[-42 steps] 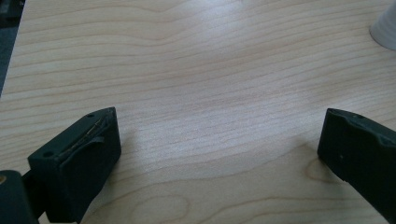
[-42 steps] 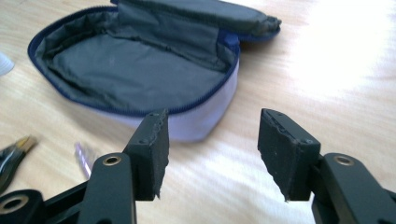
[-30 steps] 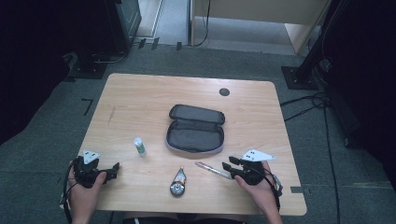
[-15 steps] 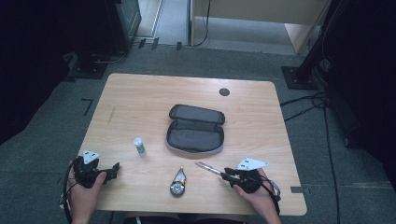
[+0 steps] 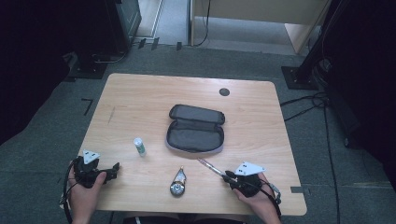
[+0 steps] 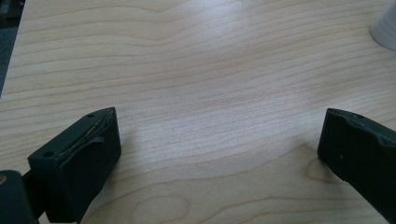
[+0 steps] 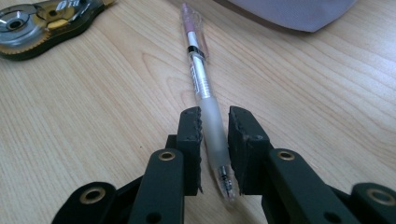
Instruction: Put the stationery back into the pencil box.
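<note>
A clear pen (image 7: 201,79) with a pinkish cap lies on the wooden table (image 5: 140,102), pointing toward an open grey pencil case (image 5: 195,133). My right gripper (image 7: 215,116) straddles the pen's grip end near the tip. Its jaws have just been closing, and the pads stand close on either side with a sliver of gap at the right pad. From above, the right gripper (image 5: 227,176) sits at the pen's (image 5: 209,167) near end. My left gripper (image 5: 114,167) rests open on the table's front left, with bare wood between its jaws (image 6: 219,130).
A correction tape dispenser (image 5: 178,181) lies left of the pen, also visible as the dispenser (image 7: 42,18). A small white glue stick (image 5: 139,146) stands left of the case, and its base (image 6: 385,28) shows ahead of the left gripper. A round cable hole (image 5: 224,92) marks the far side.
My right gripper has slid forward and down along the table onto the pen's near end, and its jaws have narrowed around it. The left gripper has stayed where it was.
</note>
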`<state>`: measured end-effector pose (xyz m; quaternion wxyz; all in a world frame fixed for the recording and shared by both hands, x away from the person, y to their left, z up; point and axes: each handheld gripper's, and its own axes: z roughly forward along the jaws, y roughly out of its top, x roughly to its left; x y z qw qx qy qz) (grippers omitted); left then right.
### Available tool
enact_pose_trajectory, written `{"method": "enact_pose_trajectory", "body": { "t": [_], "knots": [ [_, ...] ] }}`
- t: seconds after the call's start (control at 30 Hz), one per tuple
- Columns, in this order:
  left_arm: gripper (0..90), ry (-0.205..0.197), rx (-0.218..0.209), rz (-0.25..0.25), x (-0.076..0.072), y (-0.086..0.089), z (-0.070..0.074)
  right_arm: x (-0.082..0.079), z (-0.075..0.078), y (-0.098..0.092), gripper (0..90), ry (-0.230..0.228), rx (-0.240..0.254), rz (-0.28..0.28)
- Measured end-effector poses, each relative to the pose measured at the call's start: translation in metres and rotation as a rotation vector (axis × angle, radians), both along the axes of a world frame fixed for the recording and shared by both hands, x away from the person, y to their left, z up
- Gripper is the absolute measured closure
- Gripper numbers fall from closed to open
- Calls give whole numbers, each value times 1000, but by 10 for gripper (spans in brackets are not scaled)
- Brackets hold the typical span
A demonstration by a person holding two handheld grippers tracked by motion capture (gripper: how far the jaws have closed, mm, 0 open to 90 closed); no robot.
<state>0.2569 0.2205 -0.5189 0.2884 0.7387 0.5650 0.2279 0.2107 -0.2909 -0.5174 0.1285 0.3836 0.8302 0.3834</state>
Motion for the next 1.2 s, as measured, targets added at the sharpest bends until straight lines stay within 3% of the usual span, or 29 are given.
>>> {"method": "enact_pose_trajectory", "body": {
  "t": [0.13, 0.23, 0.33, 0.5, 0.73, 0.8, 0.93, 1.2],
  "knots": [
    [0, 0, 1, 0, 0, 0, 0, -2, -1, -1, 732, -11, 8, 7],
    [0, 0, 0, 0, 0, 0, 0, 0, -1, -2, 678, 17, 31, 13],
    [0, 0, 1, 0, 0, 0, 0, -2, 0, 1, 680, 5, -1, 12],
    [0, 0, 1, 0, 0, 0, 0, -6, -1, 3, 803, -40, -25, 6],
    [0, 0, 1, 0, 0, 0, 0, -10, 2, 12, 814, -65, -92, 26],
    [0, -1, -1, 1, 0, 0, 0, -12, 3, 14, 814, -61, -91, 47],
    [0, 0, 1, 0, 0, 0, 0, -15, 9, 14, 815, -51, -55, 39],
    [0, -1, 0, 1, 0, 0, 0, -14, 30, 12, 815, -83, -17, 29]
  ]
}}
